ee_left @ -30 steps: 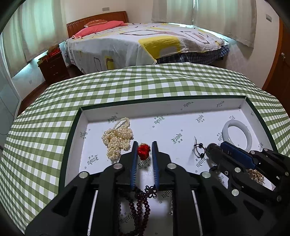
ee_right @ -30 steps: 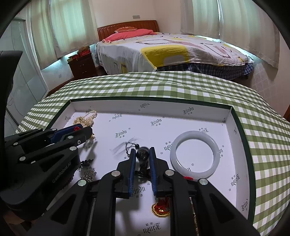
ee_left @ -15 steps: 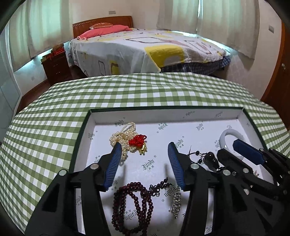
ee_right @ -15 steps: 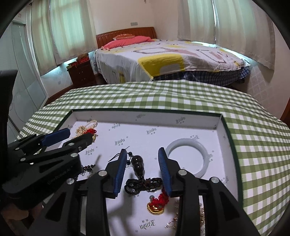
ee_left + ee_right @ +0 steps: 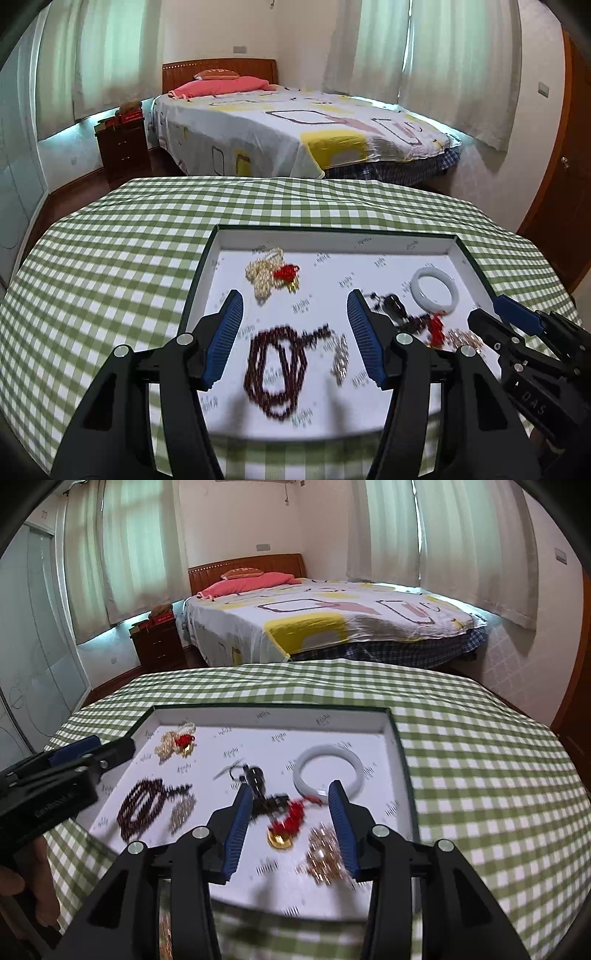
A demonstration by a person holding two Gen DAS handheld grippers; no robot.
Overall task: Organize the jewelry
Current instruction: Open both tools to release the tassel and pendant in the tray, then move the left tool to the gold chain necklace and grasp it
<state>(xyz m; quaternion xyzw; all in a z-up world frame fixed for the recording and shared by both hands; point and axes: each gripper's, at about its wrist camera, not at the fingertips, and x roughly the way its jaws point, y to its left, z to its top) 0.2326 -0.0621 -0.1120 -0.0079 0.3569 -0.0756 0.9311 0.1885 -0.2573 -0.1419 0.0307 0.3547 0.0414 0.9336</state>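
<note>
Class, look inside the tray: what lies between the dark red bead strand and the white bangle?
In the left wrist view, a small silvery piece and a black beaded cord lie between the dark red bead strand and the white bangle.

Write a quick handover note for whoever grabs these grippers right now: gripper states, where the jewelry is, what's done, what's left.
Left gripper: open, empty, above the dark bead strand.
Right gripper: open, empty, above the red-tasselled gold charm.
All jewelry lies in the tray: pearls far left, white bangle right, black pendant middle, gold chain near right.
Done: pieces laid apart. Left: cannot tell; blurred near edge.
</note>
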